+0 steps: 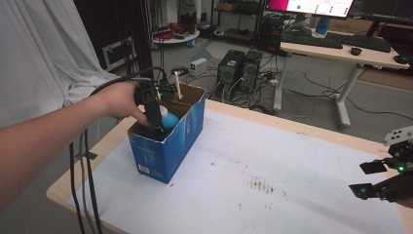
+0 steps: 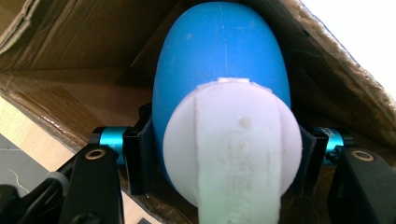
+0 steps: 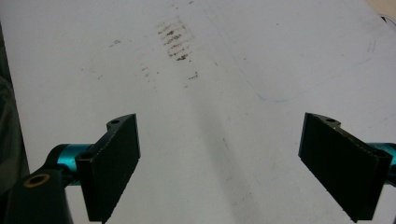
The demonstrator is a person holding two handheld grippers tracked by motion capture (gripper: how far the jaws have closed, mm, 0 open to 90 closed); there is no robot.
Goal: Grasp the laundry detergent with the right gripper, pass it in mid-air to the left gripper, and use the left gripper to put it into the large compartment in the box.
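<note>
Deep inside the box (image 1: pixel 168 146), the left gripper (image 1: pixel 155 127) clamps the blue-and-white bulb (image 2: pixel 219 98) squarely between its jaws; a straight lift should clear the flaps, while the right gripper (image 3: pixel 219 163) waits open.

blue egg-shaped ball (image 2: pixel 219 70) with white cap, inside blue box (image 1: pixel 168 146)

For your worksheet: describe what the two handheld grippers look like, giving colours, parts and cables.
Left gripper: black body, small green light, black cables trailing off the table edge. Right gripper: flat black fingers on teal barrels, brass-coloured rivet, grey plate on top.
</note>
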